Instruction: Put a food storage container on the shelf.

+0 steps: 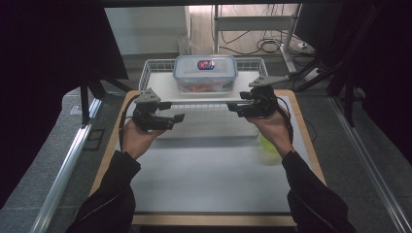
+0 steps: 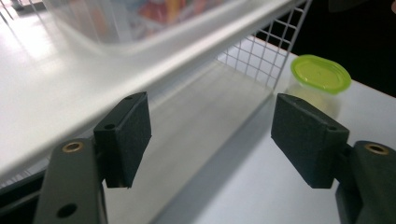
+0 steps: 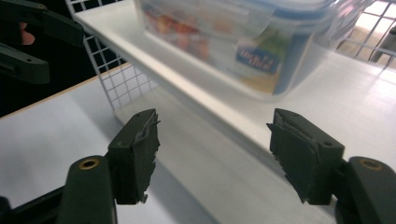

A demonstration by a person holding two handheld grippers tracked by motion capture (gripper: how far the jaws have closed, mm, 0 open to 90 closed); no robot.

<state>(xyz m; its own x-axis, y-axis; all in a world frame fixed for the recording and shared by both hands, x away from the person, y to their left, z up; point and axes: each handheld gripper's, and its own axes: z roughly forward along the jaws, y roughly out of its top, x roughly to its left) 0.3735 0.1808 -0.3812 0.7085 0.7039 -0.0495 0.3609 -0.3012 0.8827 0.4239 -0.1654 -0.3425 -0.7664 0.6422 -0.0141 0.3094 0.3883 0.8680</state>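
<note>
Dark sleeves, seemingly black; black grippers with brass-ringed screw holes, grey three-cornered plates and trailing cables.

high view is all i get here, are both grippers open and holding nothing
observer: yes, the left gripper has its jaws wide apart with nothing between them, and it points at the edge of the white shelf
operator: and the right one
observer: the right gripper is open and empty too, and its pads look frayed at the edges
operator: what's the green thing behind my right hand
observer: a small clear tub with a green lid, upright on the table beside the end of the wire rack
</note>
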